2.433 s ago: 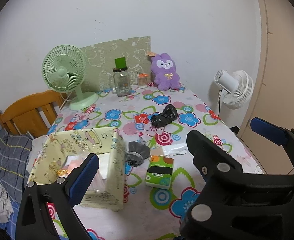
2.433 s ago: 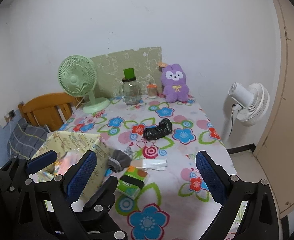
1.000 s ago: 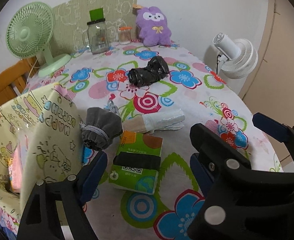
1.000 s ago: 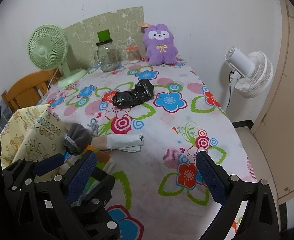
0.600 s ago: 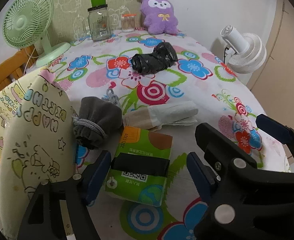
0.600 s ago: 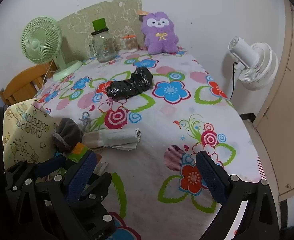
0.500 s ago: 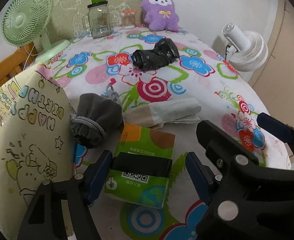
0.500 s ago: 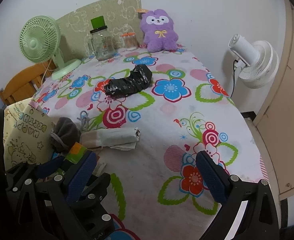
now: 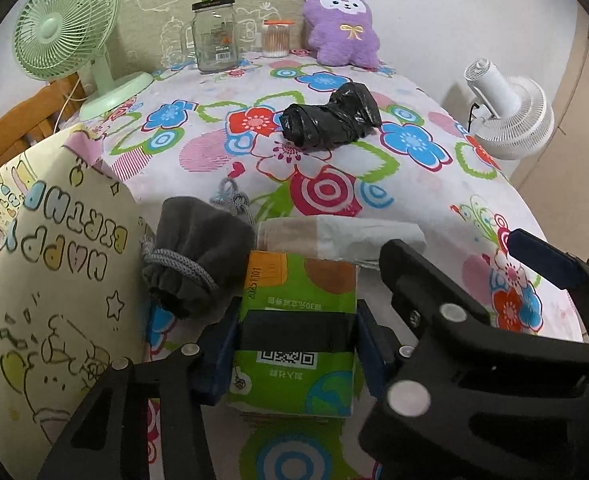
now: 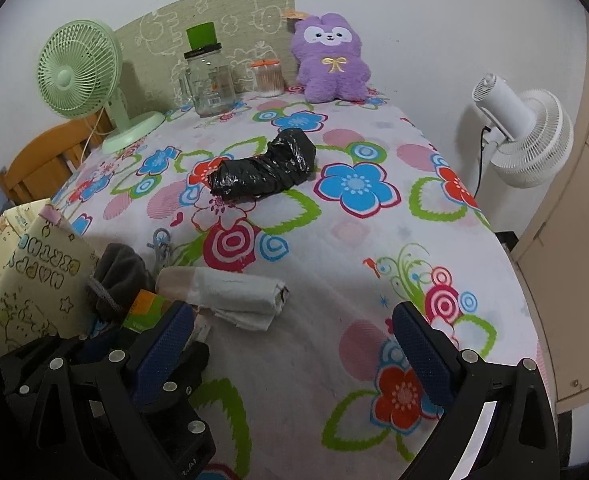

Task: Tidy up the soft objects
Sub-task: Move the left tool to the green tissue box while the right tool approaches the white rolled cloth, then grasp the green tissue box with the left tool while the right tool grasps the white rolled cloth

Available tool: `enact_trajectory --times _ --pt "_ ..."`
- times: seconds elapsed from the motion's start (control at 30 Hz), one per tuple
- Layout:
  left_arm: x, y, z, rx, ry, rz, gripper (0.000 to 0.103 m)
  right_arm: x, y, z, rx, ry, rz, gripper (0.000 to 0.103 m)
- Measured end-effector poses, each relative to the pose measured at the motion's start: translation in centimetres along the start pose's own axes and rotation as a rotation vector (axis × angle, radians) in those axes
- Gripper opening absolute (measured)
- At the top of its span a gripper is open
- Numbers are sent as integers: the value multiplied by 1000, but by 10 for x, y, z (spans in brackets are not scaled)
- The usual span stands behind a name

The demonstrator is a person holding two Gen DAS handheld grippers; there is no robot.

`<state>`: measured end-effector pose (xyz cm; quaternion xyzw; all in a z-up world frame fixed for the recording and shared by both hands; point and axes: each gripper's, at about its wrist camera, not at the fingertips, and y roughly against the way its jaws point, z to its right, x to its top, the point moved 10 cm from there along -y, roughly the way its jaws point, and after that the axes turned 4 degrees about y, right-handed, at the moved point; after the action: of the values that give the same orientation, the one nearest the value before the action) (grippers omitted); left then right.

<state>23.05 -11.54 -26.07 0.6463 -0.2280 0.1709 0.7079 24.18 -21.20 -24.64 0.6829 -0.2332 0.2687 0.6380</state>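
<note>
left gripper [image 9: 294, 340]: pads right up against both sides of the green tissue pack [image 9: 294, 344], looks clamped
pack: near table edge beside the gift bag [image 9: 54, 280], long axis pointing away
right gripper [image 10: 290, 344]: wide apart, farther off

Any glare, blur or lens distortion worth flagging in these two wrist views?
Left wrist: strong fisheye bowing, dark corner vignette; green tissue pack between the left gripper pads is sharp. Right wrist: same bowing; black plastic bag shows small glints, the open right gripper is sharp, lighting is even.
</note>
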Motion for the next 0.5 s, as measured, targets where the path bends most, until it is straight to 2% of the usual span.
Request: enact_trajectory --times 0.17,0.5 --pt "6 -4 1 6 -11 4 54 6 -11 -3 11 21 -4 99" --pt "12 -9 2 4 -19 7 54 11 -31 -12 76 23 -27 74"
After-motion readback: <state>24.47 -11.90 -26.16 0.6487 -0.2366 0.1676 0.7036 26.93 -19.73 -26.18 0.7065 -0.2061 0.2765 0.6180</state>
